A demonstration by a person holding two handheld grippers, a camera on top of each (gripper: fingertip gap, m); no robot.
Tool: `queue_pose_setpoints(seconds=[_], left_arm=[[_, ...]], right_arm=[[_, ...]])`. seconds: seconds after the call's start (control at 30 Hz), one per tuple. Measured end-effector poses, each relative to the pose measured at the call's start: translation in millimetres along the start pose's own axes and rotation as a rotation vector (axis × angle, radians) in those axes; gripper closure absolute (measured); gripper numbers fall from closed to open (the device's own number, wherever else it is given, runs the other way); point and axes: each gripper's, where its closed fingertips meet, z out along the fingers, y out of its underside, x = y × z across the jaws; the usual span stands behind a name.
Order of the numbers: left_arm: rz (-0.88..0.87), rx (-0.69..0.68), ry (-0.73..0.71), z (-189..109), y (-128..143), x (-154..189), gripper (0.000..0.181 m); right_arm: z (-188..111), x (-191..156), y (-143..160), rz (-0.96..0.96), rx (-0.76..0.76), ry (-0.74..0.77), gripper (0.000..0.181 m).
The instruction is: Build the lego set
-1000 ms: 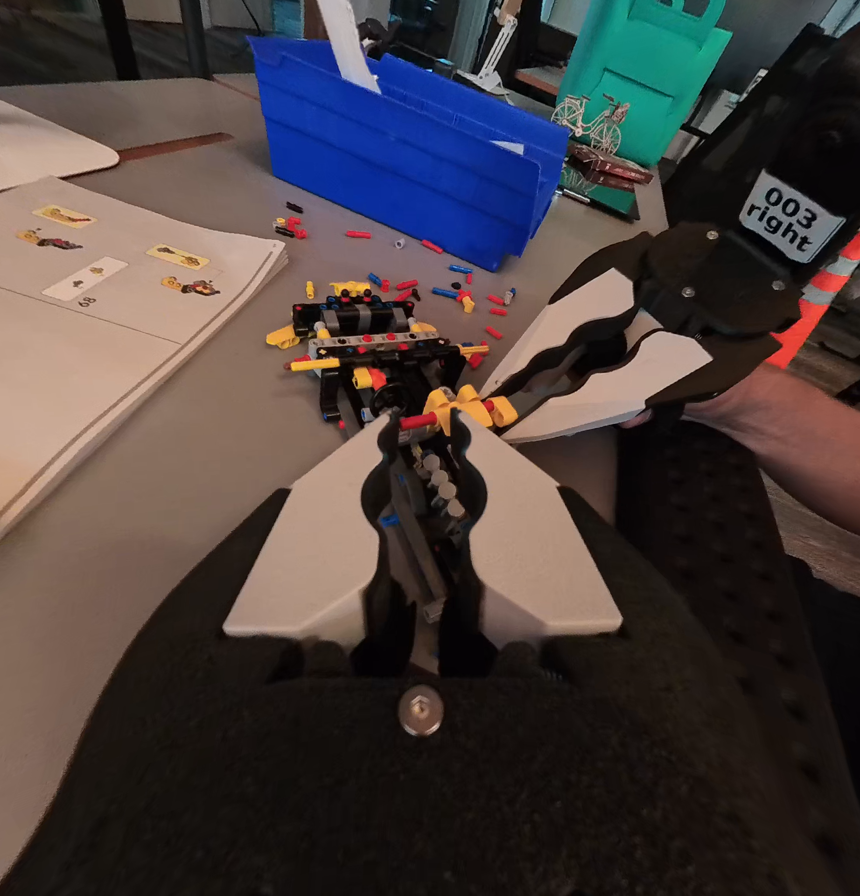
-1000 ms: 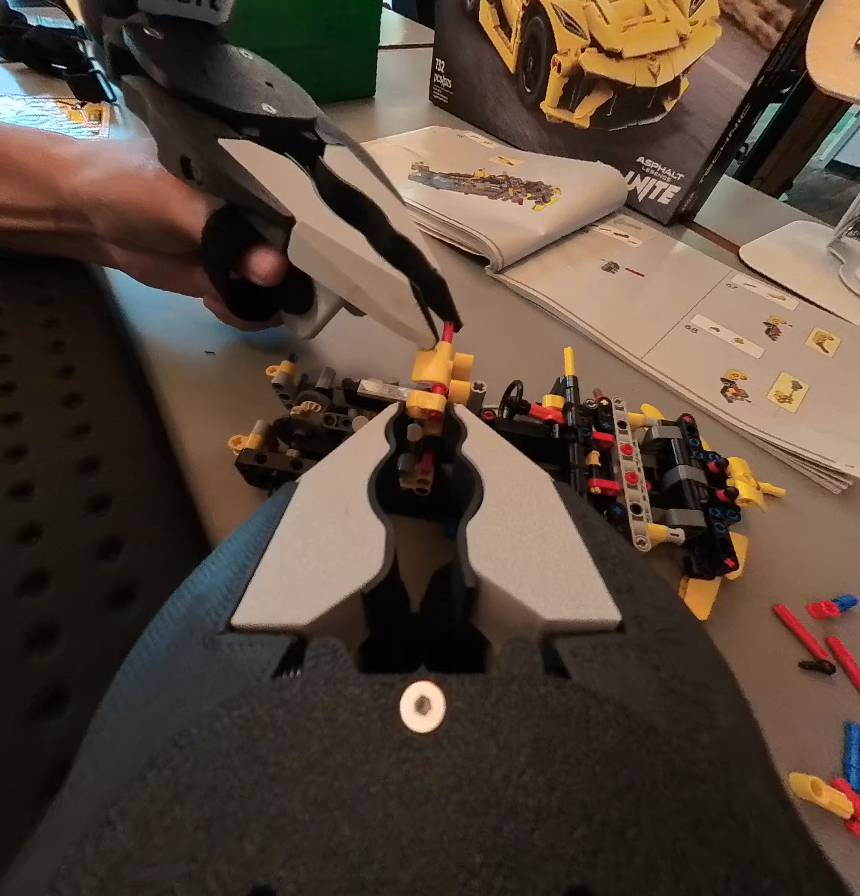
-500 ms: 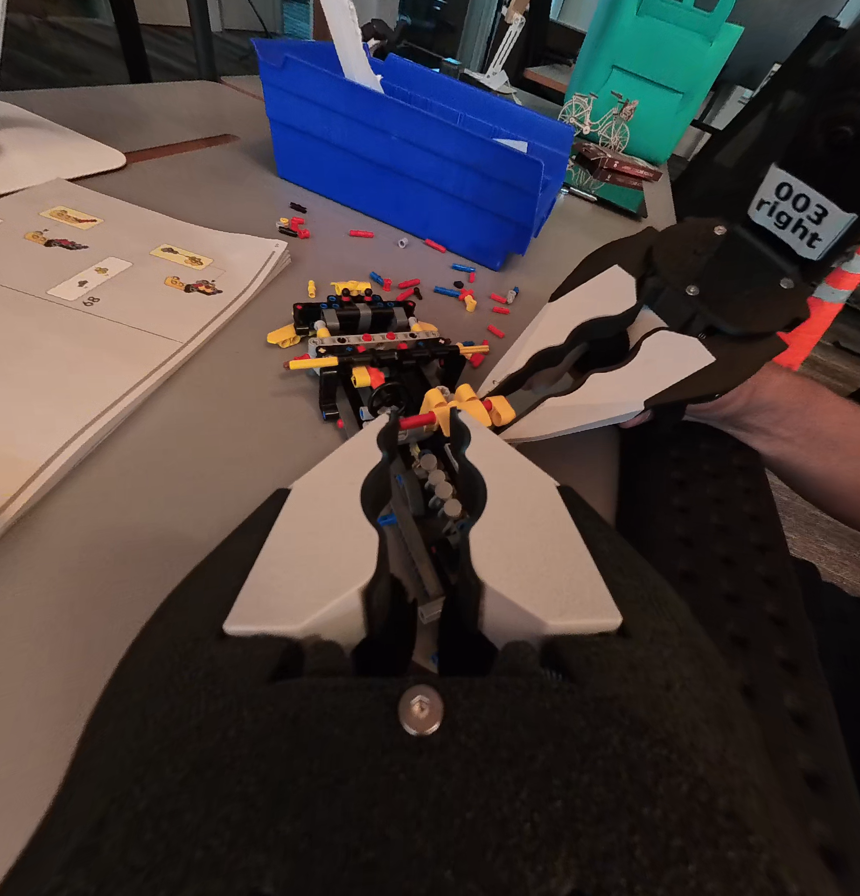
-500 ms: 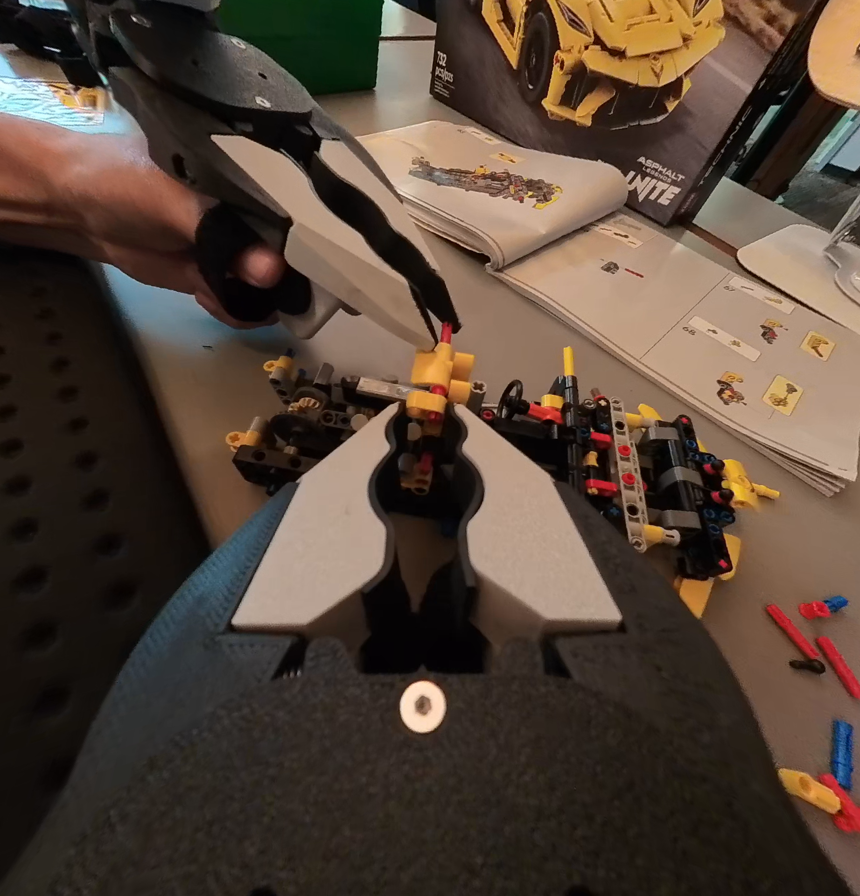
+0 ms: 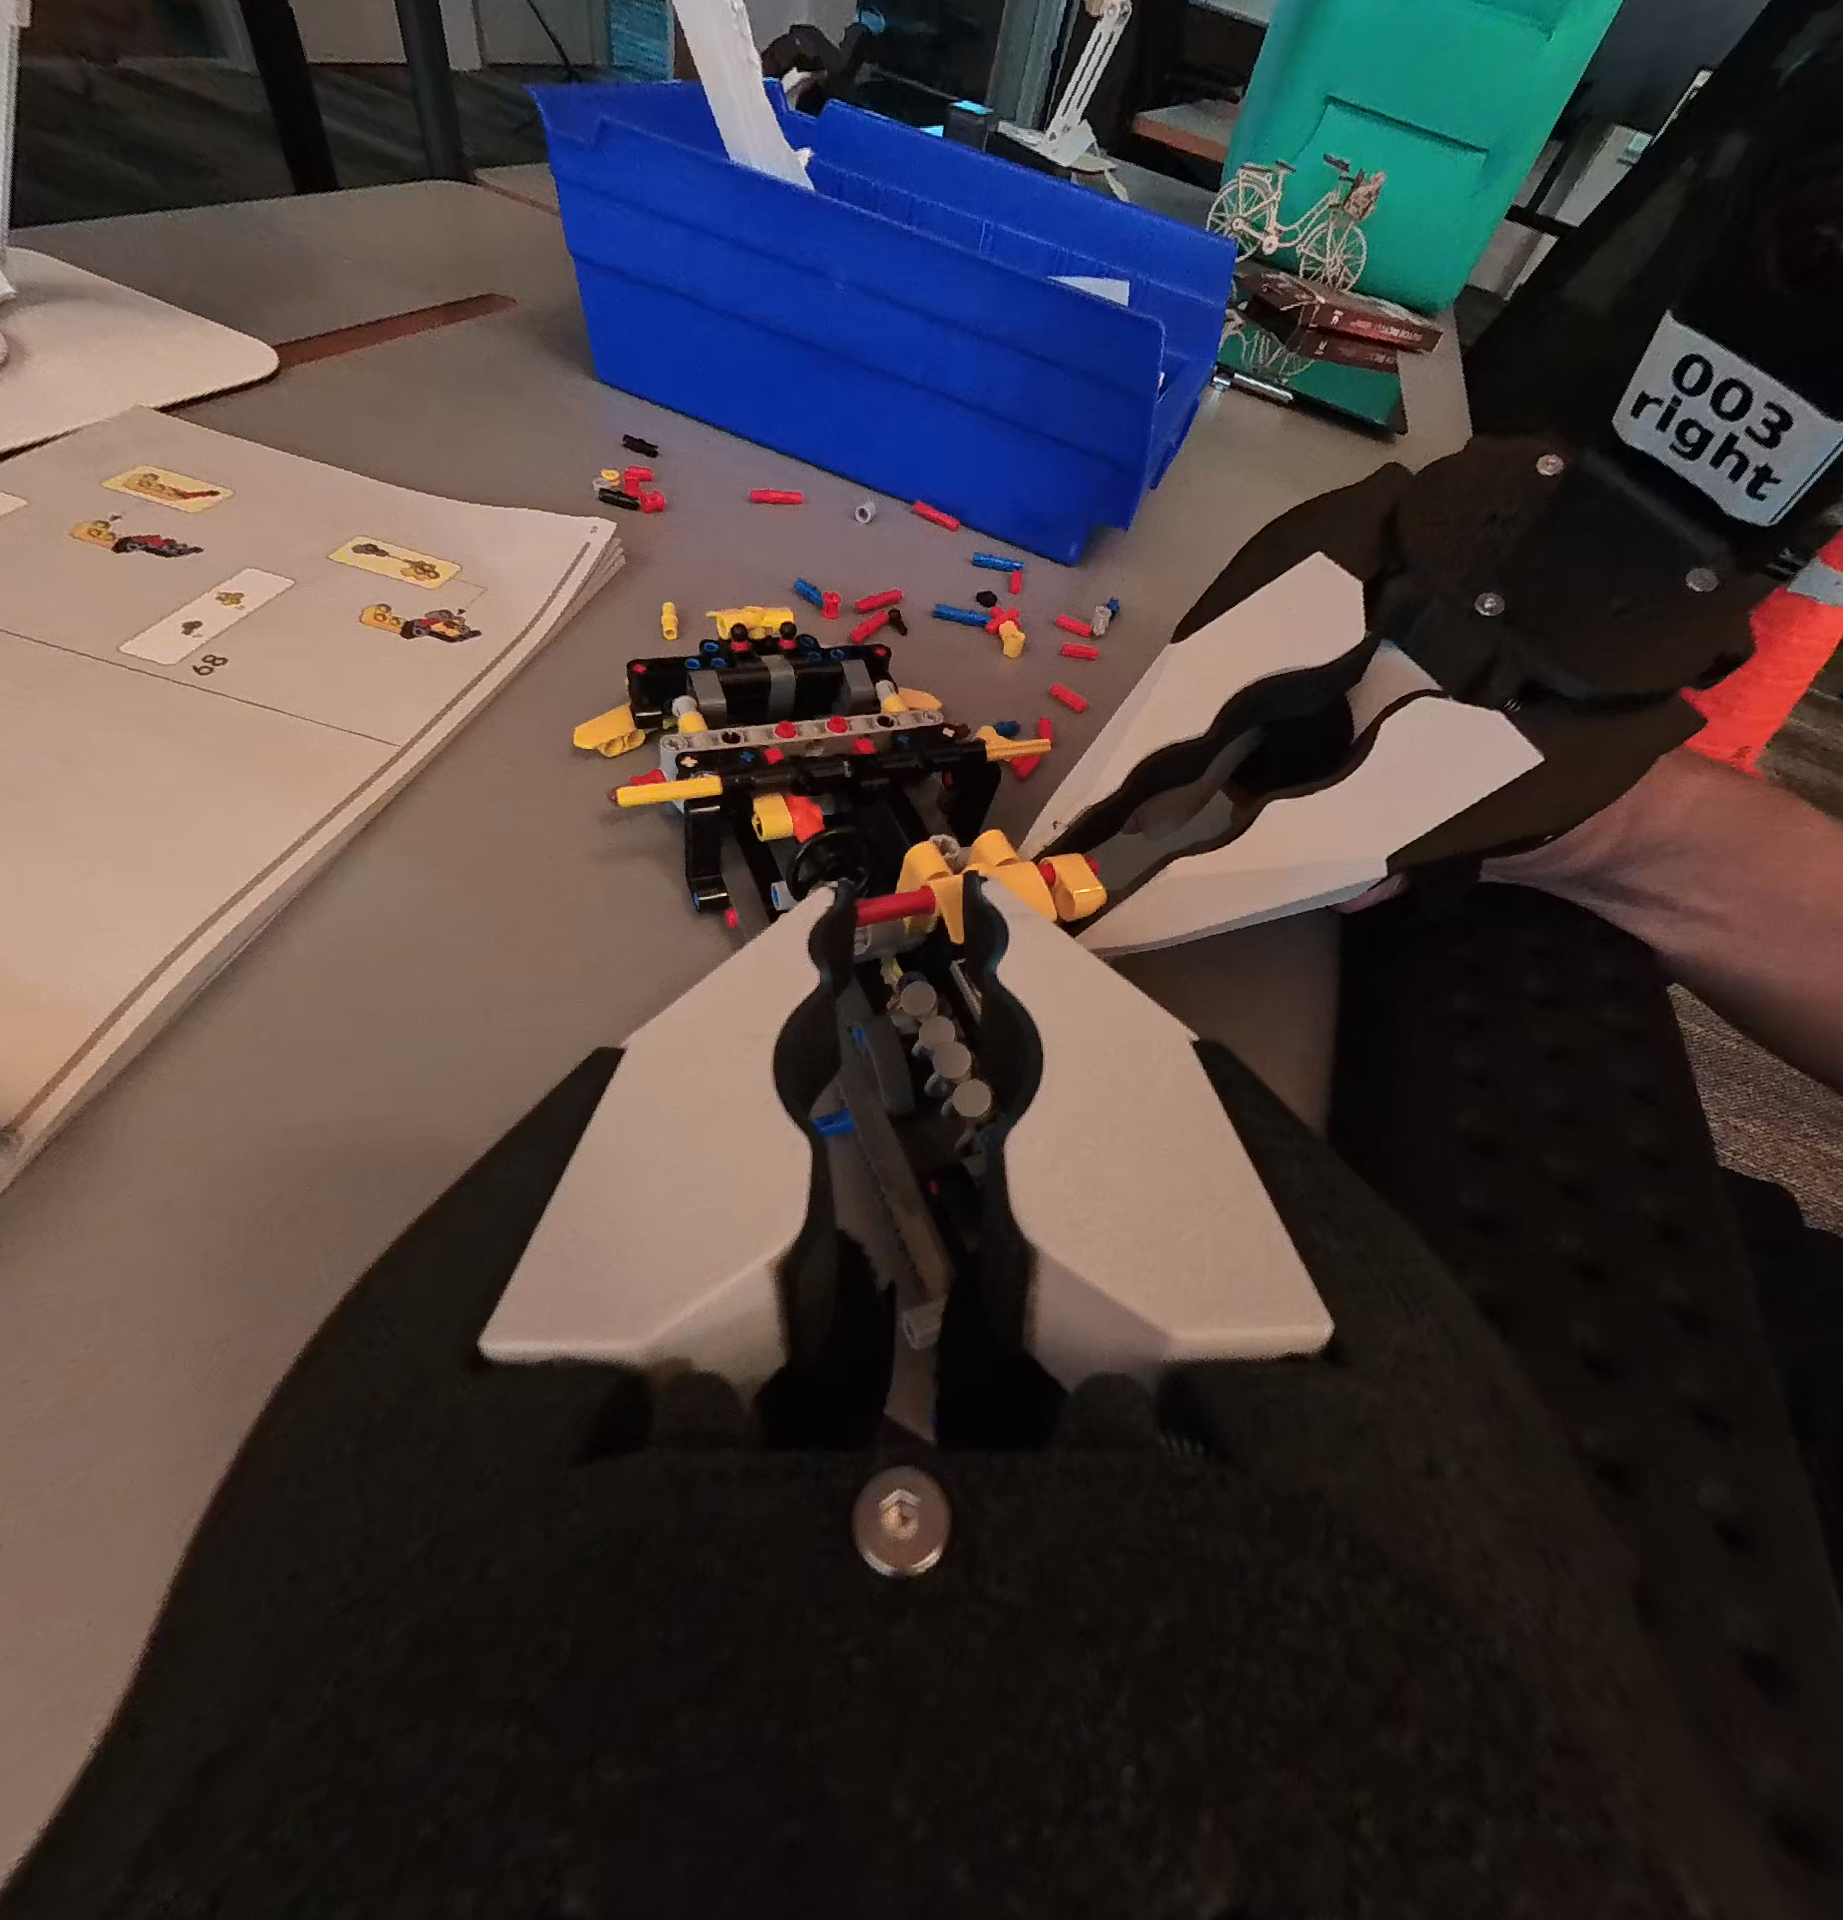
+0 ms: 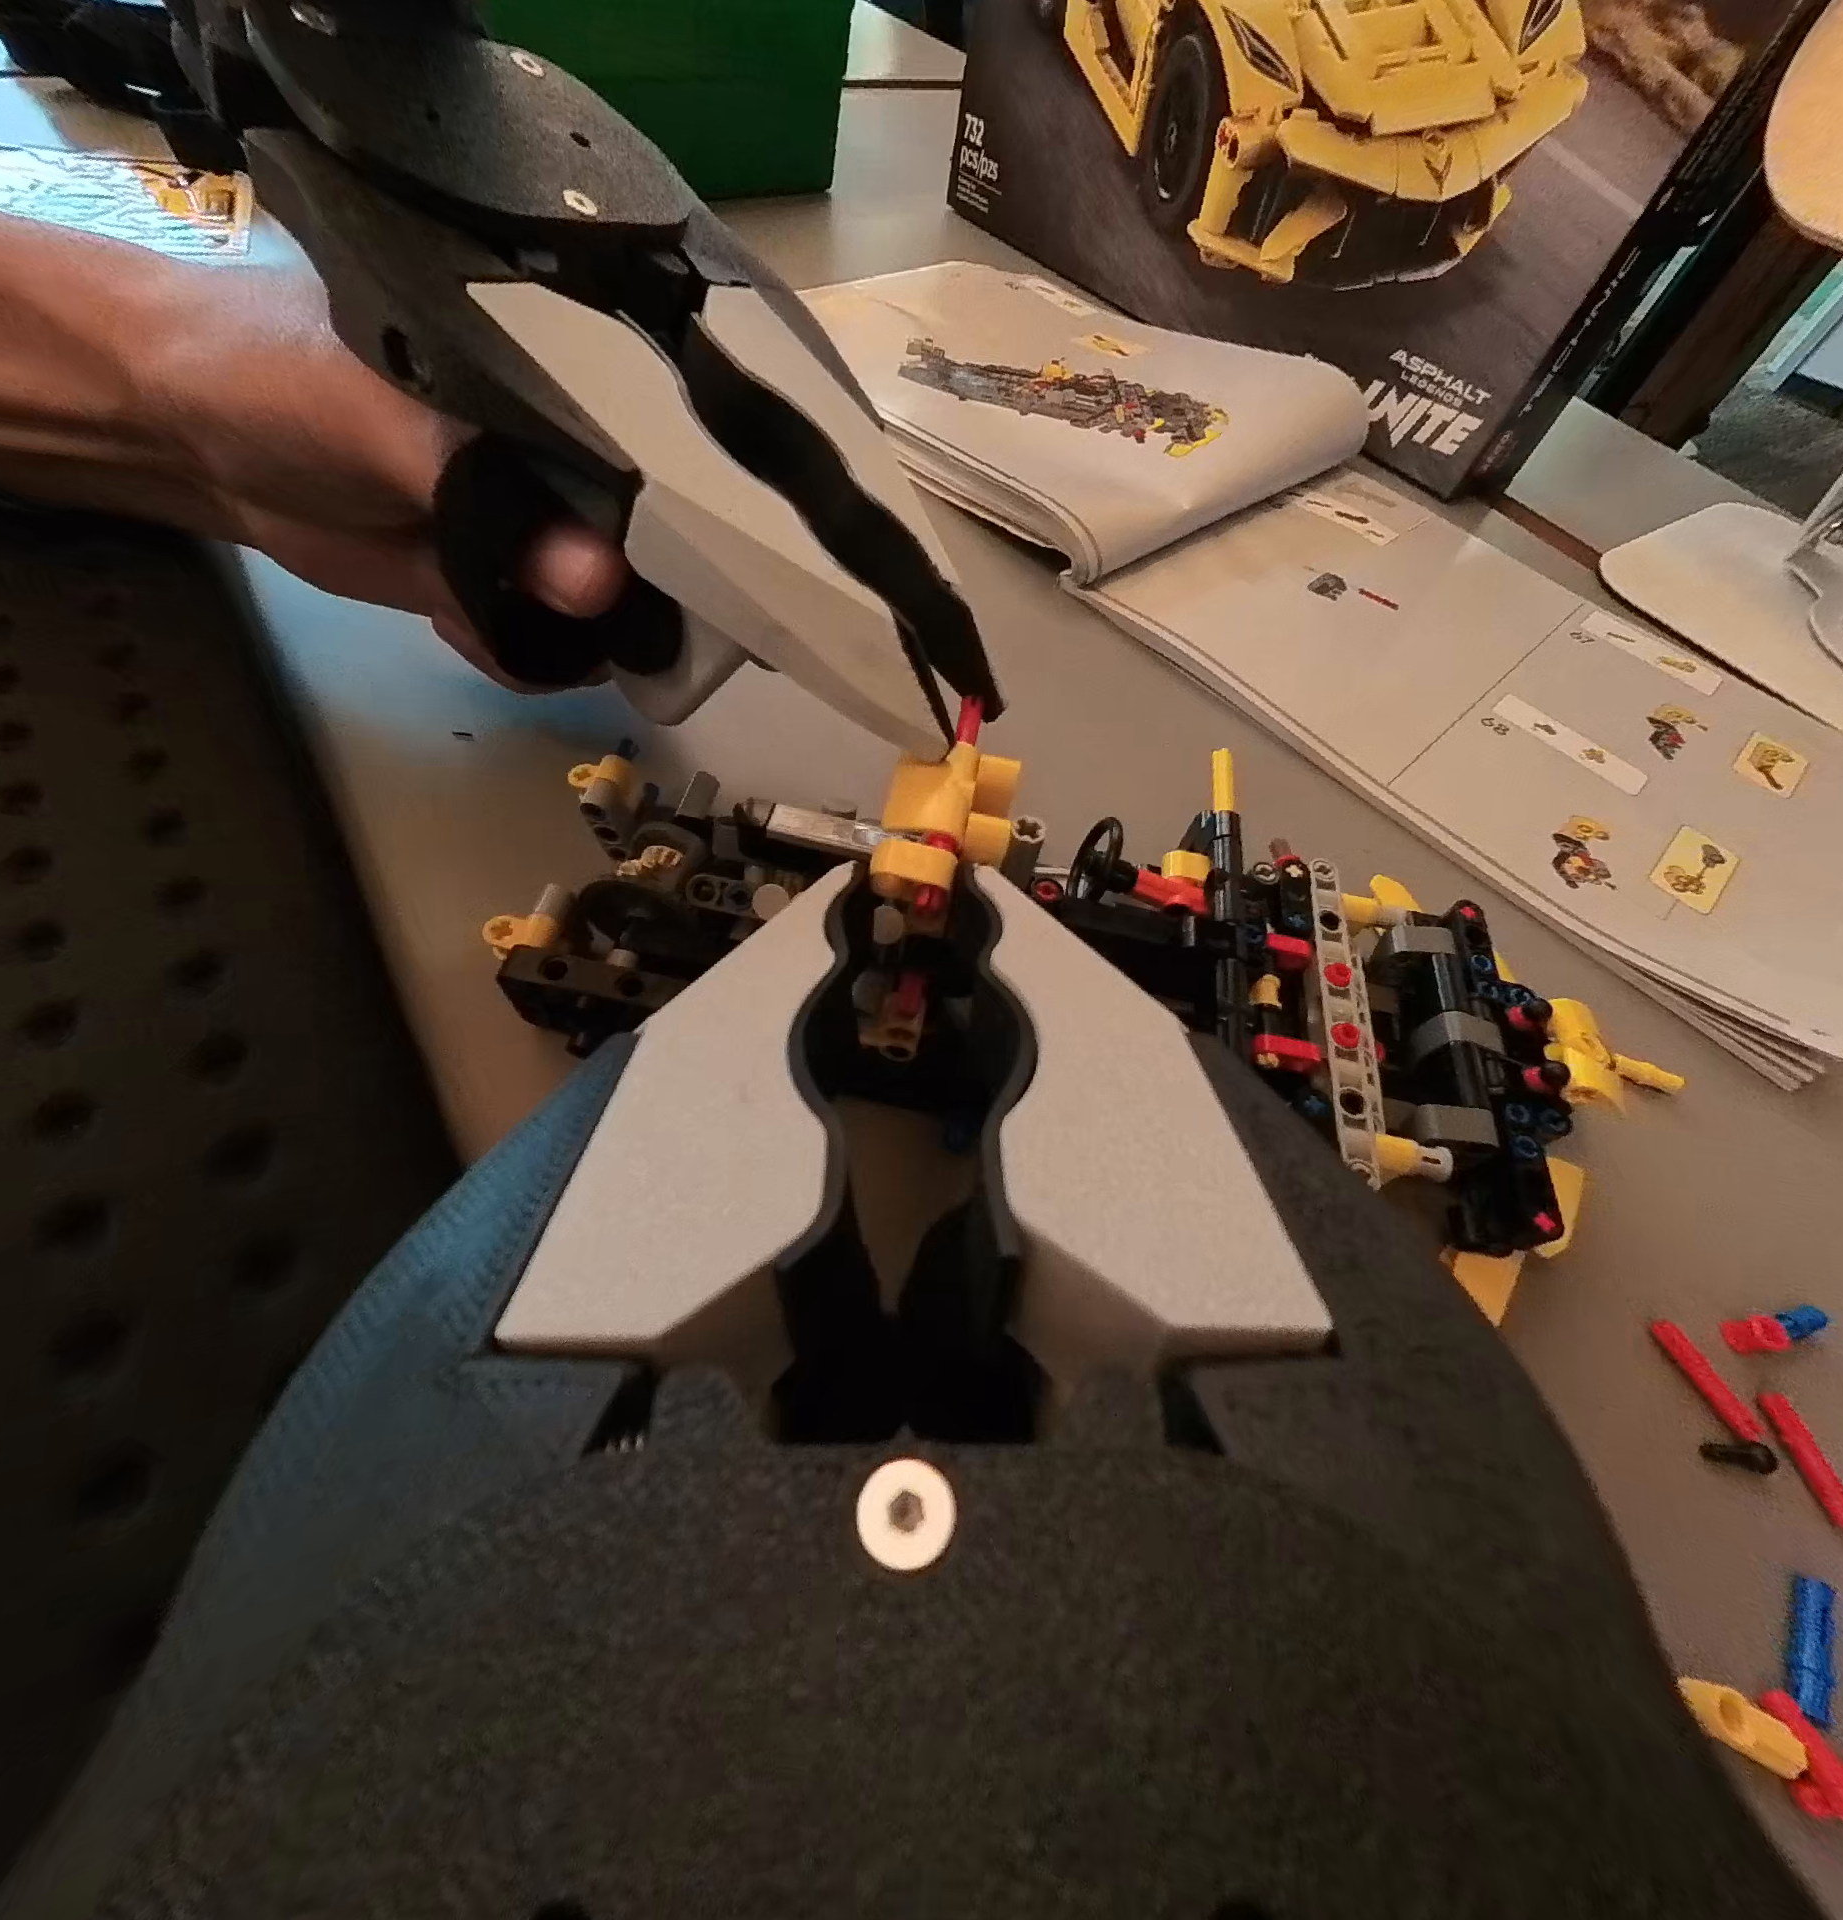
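Your left gripper (image 5: 901, 914) pinches the red axle (image 5: 894, 908) at its tips, jaws nearly closed on it. The axle runs into a yellow connector cluster (image 6: 946, 816). Your right gripper (image 6: 912, 894) has its jaws narrowed on the lower yellow piece of that cluster; the tips touch it on both sides. The cluster sits above the lego car chassis (image 5: 808, 748), a black, grey and yellow frame lying flat on the grey table (image 5: 377, 997) between both grippers.

Containers: a blue bin (image 5: 875, 322) stands behind the chassis, a white strip (image 5: 735, 94) sticking up out of it; the rest of its contents are hidden. A green bin (image 6: 678, 94) sits at the far edge in the right wrist view; inside cannot be seen. The set's box (image 6: 1312, 208), printed with a yellow car, stands upright behind the open instruction booklet (image 6: 1519, 727).

Surface: loose red, blue and yellow pins (image 5: 958, 613) are scattered between chassis and blue bin, more near your right gripper (image 6: 1790, 1455). A teal bag (image 5: 1405, 145) stands beyond the table, an orange cone (image 5: 1800, 644) at the right edge.
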Motion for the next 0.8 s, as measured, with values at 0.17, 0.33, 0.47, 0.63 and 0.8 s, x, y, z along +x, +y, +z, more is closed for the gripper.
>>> queue_pose_setpoints(seconds=[0.17,0.33,0.47,0.63,0.8], left_arm=[[0.0,0.001,-0.007,0.5,-0.2,0.5,0.161],[0.01,-0.005,-0.01,0.7,0.0,2.6,0.163],[0.019,-0.004,-0.023,0.8,-0.4,2.7,0.162],[0.016,0.001,-0.005,0.8,-0.4,1.8,0.162],[-0.039,-0.011,0.083,0.2,-0.1,-2.3,0.159]], right_arm=[[0.2,-0.1,0.0,-0.005,-0.002,0.002,0.166],[0.5,-0.7,-0.1,-0.008,-0.001,0.0,0.166],[0.9,-0.9,-0.1,-0.005,-0.001,-0.003,0.166],[1.2,-0.6,-0.6,0.008,0.003,-0.009,0.166],[2.1,-2.0,-2.4,0.067,0.022,-0.03,0.161]])
